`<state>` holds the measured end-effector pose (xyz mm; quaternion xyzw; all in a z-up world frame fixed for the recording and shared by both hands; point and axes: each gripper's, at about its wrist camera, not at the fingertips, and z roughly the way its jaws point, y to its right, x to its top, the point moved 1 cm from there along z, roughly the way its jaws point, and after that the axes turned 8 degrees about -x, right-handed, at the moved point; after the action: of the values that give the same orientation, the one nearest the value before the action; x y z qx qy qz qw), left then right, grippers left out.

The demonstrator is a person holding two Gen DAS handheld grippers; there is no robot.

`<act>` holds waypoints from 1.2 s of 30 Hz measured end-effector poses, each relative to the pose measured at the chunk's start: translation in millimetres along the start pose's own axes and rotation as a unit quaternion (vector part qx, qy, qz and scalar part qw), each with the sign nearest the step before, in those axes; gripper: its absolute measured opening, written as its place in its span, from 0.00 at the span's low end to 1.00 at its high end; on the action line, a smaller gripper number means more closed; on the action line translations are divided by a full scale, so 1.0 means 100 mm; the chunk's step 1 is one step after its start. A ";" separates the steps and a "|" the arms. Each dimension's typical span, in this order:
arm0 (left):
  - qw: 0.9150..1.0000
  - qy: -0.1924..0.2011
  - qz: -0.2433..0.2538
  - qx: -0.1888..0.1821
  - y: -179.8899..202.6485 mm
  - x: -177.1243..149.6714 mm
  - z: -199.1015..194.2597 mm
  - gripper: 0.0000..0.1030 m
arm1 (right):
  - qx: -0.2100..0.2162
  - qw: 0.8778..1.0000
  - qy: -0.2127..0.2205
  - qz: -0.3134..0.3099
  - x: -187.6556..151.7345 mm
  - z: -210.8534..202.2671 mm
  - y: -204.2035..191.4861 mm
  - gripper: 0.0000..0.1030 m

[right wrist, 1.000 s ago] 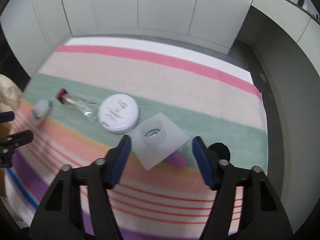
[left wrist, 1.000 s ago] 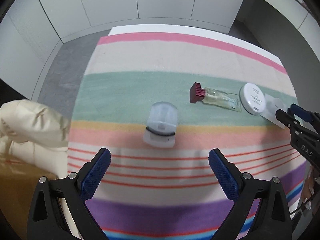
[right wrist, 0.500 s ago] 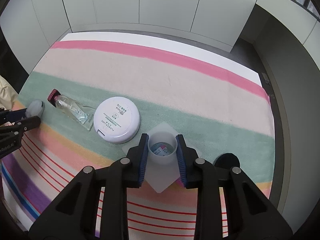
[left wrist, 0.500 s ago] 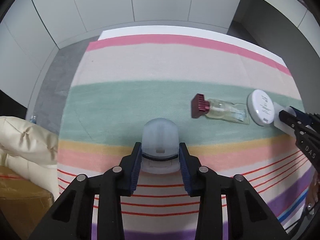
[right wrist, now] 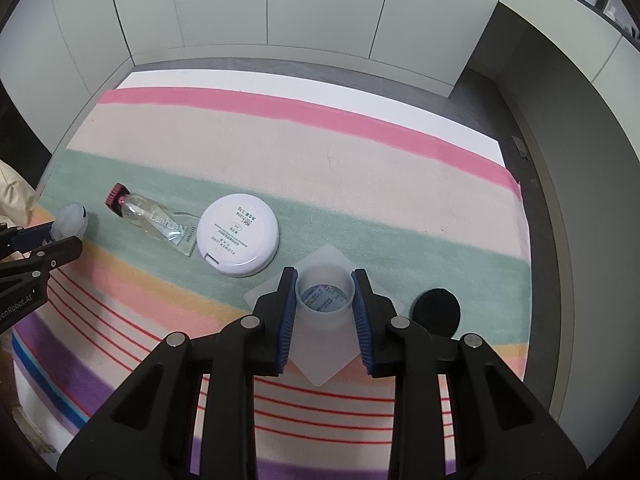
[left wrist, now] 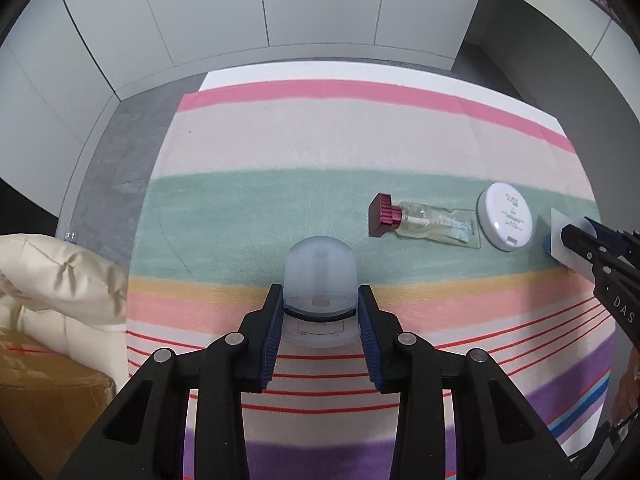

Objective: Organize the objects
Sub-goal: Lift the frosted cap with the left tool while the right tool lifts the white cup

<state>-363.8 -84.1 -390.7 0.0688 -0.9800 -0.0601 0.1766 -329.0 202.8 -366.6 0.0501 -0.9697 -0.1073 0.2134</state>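
Observation:
My left gripper is shut on a frosted dome-capped container, held over the striped cloth. My right gripper is shut on a frosted white cup with a square base; a label shows inside it. Between them lie a clear bottle with a dark red cap and a round white compact. In the right wrist view the bottle lies left of the compact, and the left gripper's fingers hold the dome container at far left.
A black round lid lies on the cloth just right of my right gripper. A cream cushion and a brown cardboard box sit off the table's left edge. White cabinets stand behind the table.
Both grippers were open a second ago and closed: the left on the dome container, the right on the frosted cup. Since then both have lifted slightly with their objects.

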 end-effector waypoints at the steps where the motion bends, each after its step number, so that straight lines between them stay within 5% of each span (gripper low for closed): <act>1: 1.000 0.002 -0.001 0.001 0.01 0.00 -0.04 0.35 | 0.000 1.000 -0.003 0.001 0.00 -0.03 0.01 0.27; 13: 0.999 0.025 -0.030 0.019 0.04 0.15 -0.82 0.35 | 0.001 1.000 0.005 0.021 0.12 -0.71 0.16 0.27; 26: 0.997 0.076 -0.017 0.025 0.26 0.28 -2.26 0.35 | 0.042 0.996 0.043 0.060 0.40 -2.15 0.71 0.27; 36: 0.991 0.124 0.000 0.053 0.55 0.26 -3.37 0.35 | -0.016 0.996 0.077 0.052 0.44 -3.29 1.00 0.27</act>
<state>-274.5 -65.4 -61.0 0.0851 -0.9524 0.0007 0.2928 -234.3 232.7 -34.8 0.0041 -0.9500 -0.1072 0.2932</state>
